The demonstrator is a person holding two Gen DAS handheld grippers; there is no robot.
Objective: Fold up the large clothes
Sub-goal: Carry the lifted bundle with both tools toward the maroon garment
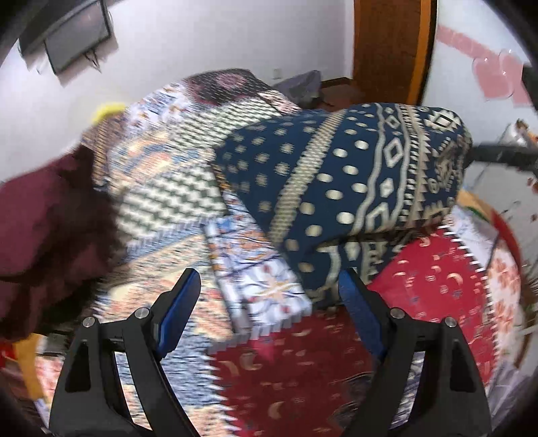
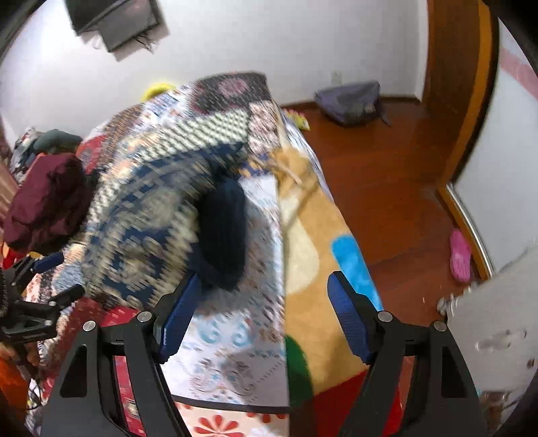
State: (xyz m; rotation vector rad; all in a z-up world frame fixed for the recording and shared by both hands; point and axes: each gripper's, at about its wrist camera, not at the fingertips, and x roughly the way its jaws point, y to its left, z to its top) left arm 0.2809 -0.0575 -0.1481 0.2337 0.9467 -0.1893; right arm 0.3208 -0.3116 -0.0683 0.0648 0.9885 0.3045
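While angled down, both jaws seemingly gape.

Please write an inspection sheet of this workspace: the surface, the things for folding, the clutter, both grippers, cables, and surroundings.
Surface: bed with patchwork quilt.
Job's things: navy knitted sweater with cream dots and zigzags, folded, lying on the quilt.
Clutter: maroon garment heap; yellow object at the far edge.
Grippers: left gripper open, empty; right gripper open, empty, beside the sweater's dark cuff.
Cables: wires hanging under the wall screen.
Surroundings: wooden floor, grey bag, pink slipper, wooden door.
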